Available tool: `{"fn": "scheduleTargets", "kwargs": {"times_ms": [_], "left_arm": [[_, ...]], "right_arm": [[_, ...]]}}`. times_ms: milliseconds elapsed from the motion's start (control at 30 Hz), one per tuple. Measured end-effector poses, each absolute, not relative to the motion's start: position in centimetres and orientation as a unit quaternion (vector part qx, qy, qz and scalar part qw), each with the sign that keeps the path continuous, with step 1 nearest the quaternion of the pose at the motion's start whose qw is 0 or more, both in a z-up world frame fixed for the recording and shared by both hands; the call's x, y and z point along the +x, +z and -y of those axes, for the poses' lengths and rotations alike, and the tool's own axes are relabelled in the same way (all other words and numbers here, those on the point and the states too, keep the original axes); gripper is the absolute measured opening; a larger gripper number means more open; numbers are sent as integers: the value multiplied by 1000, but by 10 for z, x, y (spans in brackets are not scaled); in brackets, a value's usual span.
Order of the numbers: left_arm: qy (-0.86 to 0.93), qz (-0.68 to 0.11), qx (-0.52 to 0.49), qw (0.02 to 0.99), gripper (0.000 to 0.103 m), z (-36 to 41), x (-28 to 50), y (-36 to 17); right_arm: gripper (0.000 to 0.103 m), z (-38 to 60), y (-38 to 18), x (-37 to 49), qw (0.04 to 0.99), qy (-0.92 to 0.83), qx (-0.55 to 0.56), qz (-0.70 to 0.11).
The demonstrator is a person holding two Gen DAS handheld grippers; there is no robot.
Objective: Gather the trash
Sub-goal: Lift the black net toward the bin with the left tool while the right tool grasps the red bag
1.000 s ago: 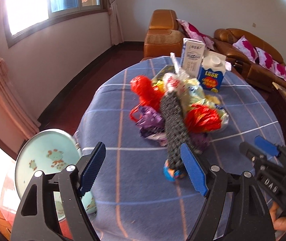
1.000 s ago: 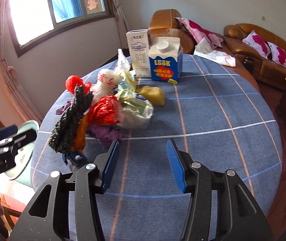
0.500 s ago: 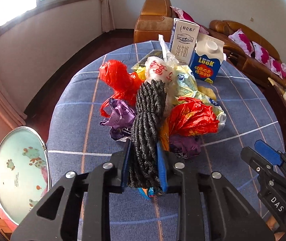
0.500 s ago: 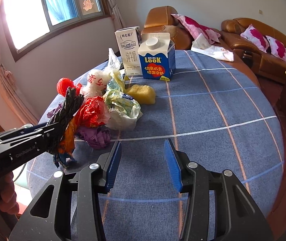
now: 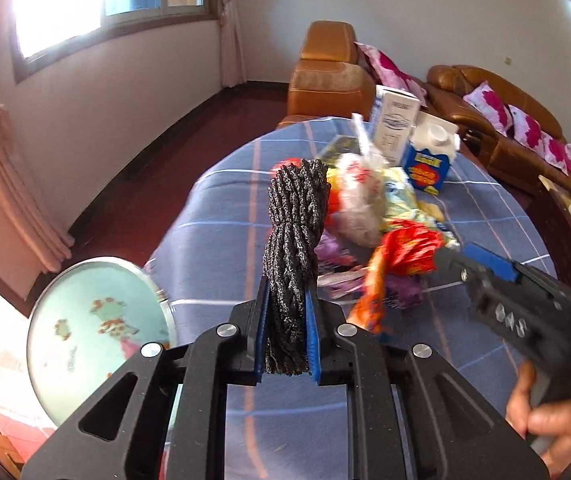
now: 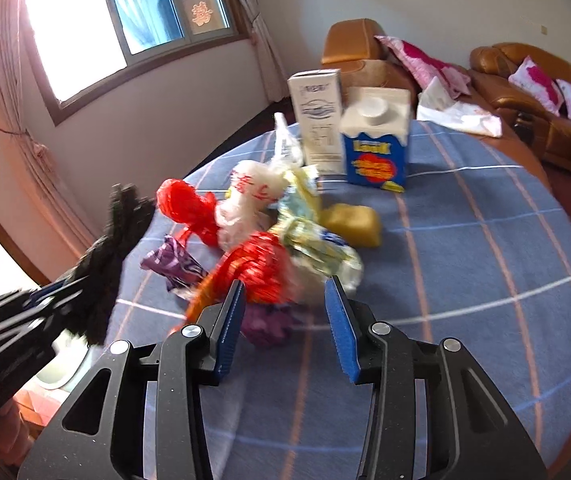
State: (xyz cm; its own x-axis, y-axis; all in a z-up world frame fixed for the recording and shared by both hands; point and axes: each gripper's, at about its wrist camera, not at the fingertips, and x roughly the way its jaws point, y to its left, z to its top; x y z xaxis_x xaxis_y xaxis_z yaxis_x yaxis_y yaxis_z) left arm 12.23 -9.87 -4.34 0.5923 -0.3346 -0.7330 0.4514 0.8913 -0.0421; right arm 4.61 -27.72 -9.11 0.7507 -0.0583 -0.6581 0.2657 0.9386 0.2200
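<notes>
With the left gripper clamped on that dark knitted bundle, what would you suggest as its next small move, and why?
Probably swing it left over the open bin and release. The left gripper, whose jaws have just been closing, pinches the dark knitted bundle, and the bin sits just beside the table.

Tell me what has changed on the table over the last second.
The left claw has just been closing and now clamps the dark grey knitted bundle, pulling it from the trash pile toward the round pastel bin lid. The right claw, open, moved up to the crumpled red plastic bag. Both milk cartons stayed upright.
</notes>
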Motion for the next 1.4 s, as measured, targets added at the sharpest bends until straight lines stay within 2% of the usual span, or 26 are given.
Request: {"fn": "scheduleTargets", "kwargs": {"times_ms": [200, 233, 267, 400, 900, 1400], "left_arm": [[-186, -401, 66, 895, 16, 61, 126, -48], [-184, -402, 65, 895, 16, 58, 127, -49], [-182, -403, 63, 895, 16, 54, 127, -50], [-179, -407, 56, 894, 16, 44, 128, -54], [-155, -396, 43, 904, 16, 7, 118, -49], [-102, -396, 25, 912, 16, -57, 111, -55]], "right_arm": [[41, 269, -102, 75, 915, -84, 162, -360], [32, 268, -105, 77, 913, -82, 164, -364], [27, 267, -108, 80, 911, -81, 164, -370], [20, 263, -108, 81, 912, -83, 161, -368], [19, 217, -59, 60, 942, -77, 92, -314], [19, 147, -59, 73, 943, -26, 44, -329]]}}
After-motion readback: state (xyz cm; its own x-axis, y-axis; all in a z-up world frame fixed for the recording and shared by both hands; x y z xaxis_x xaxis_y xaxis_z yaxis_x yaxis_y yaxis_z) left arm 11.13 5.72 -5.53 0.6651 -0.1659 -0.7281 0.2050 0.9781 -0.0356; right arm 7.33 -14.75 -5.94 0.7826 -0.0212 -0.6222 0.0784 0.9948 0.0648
